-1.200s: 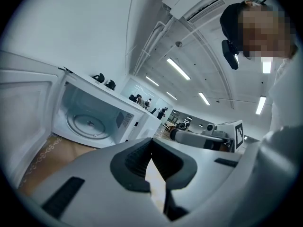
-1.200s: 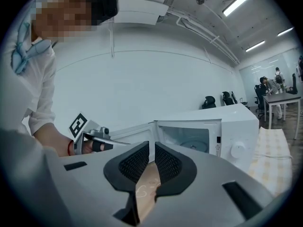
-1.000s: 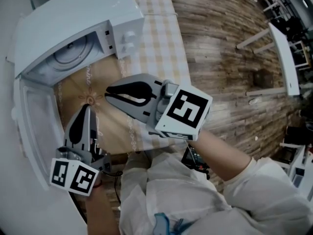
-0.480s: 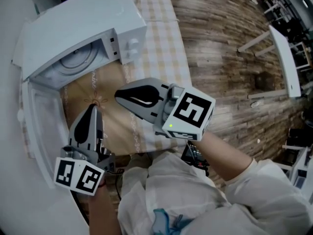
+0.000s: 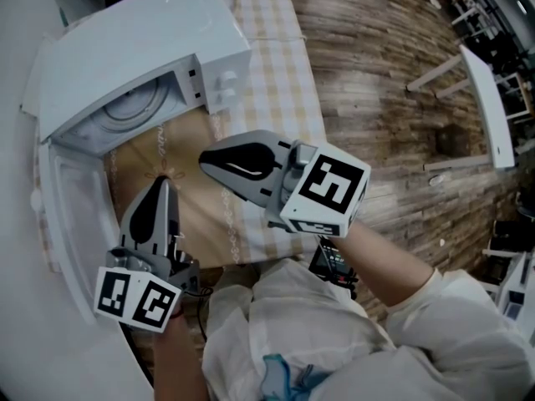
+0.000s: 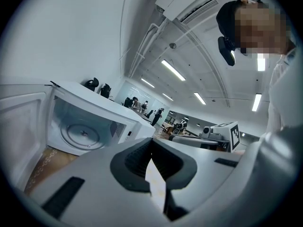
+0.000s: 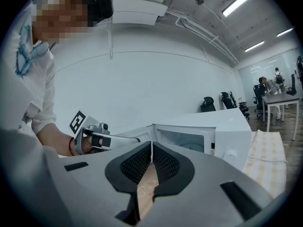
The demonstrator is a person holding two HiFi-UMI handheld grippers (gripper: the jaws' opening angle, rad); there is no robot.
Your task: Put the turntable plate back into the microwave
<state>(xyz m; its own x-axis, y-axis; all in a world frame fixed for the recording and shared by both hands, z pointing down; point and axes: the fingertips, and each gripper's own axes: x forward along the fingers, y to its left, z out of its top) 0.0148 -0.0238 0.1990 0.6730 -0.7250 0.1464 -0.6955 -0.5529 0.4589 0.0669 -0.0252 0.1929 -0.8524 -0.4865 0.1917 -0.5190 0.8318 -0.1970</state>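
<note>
Across the bench (image 5: pixel 276 73) at upper left, the plate (image 5: pixel 125 107) already lies inside the open microwave (image 5: pixel 142 40), so the left claw (image 5: pixel 160 184) and right claw (image 5: pixel 206 162), both closed and empty, should probably just push the door (image 5: pixel 68 215) shut slowly.

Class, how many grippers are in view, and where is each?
2. The left gripper hangs beside the open microwave door; the right gripper hangs over the table, before the microwave. None seems hidden.

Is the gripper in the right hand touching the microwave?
Apart. The head view shows the right gripper stopping short of the microwave, with brown cloth showing between them.
</note>
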